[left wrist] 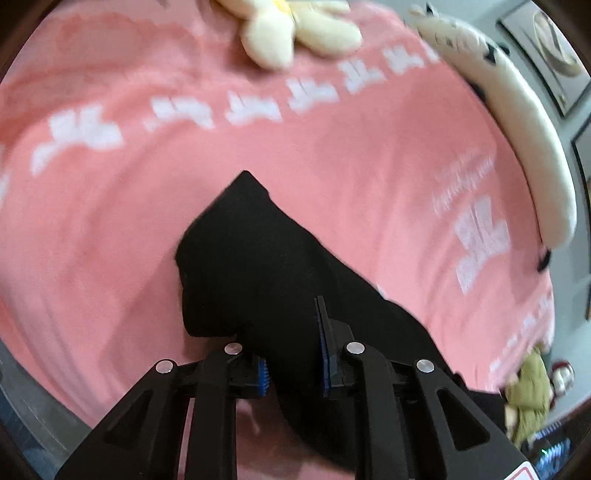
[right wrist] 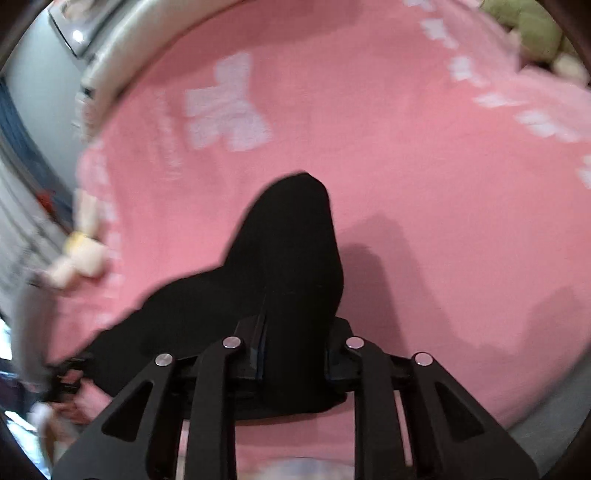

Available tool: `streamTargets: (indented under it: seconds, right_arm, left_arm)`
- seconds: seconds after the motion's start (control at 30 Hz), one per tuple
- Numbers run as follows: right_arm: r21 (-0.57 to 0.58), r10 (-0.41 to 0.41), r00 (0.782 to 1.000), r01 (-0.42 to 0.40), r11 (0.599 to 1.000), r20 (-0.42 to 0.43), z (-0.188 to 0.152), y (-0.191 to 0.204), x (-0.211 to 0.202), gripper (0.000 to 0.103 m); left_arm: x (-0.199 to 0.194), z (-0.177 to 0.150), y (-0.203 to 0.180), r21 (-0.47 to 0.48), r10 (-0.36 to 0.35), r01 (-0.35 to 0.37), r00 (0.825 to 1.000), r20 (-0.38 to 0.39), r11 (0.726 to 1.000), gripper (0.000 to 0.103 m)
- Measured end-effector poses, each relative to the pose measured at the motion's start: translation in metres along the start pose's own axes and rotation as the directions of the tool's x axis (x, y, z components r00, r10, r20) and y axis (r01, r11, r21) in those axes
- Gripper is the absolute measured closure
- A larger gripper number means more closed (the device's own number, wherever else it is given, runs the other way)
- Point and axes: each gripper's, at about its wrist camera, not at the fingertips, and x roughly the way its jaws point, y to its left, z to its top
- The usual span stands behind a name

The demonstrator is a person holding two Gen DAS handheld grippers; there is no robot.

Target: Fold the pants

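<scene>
We're over the pink blanket [left wrist: 332, 177] on the bed; it fills both wrist views, with a cream plush toy [left wrist: 291, 29] at its far edge and a white padded headboard [left wrist: 524, 122] along one side. Both frames are motion-blurred, so fine detail is soft.

The black pants [left wrist: 258, 258] lie on the blanket, bunched, and run straight out ahead of each gripper. In the left wrist view the fabric rises from between the fingers to a pointed corner ahead, and a second band trails off to the lower right, toward where we judge the other hand to be. In the right wrist view the same cloth [right wrist: 295, 258] mirrors that: a lobe straight ahead, a band running off to the lower left.

Left gripper [left wrist: 293, 354]: narrow gap, blue pads [left wrist: 325, 354] pressed on a fold of the pants between them. We read that as a pinch on the cloth.

Right gripper [right wrist: 295, 354]: also nearly closed, with a thick wad of the pants filling the gap between the jaws. Held, as far as we can see.

Key relation: the long axis of the pants seems to run hand to hand, across us, with each gripper at one end. Neither hand is clearly nearer to the middle. Our judgement: the next move depends on carrying both pinched ends together in the same direction; uneven travel would skew the fold.
</scene>
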Motion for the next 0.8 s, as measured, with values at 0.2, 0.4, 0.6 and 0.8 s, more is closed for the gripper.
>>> streamTargets:
  seconds: [0.2, 0.4, 0.6, 0.8]
  right_arm:
    - [-0.015, -0.196, 0.979, 0.197, 0.980, 0.051, -0.017, -0.011, -0.013, 0.064]
    - [-0.385, 0.040, 0.998, -0.054, 0.921, -0.044, -0.042, 0.117, 0.019, 0.052]
    - [-0.548, -0.019, 0.979, -0.097, 0.831, -0.201, -0.078, 0.177, 0.110, 0.062]
    - [-0.446, 0.097, 0.976, -0.176, 0.877, -0.195, -0.051, 0.191, 0.101, 0.089]
  left_arm:
    - [0.017, -0.031, -0.009, 0.025, 0.114, -0.113, 0.993, -0.011, 0.993, 0.079]
    - [0.015, -0.026, -0.001, -0.069, 0.102, -0.104, 0.994, -0.027, 0.992, 0.062]
    - [0.017, -0.024, 0.006, -0.139, 0.110, -0.112, 0.994, -0.022, 0.984, 0.042]
    - [0.022, -0.019, 0.007, -0.108, 0.092, -0.094, 0.996, -0.023, 0.990, 0.051]
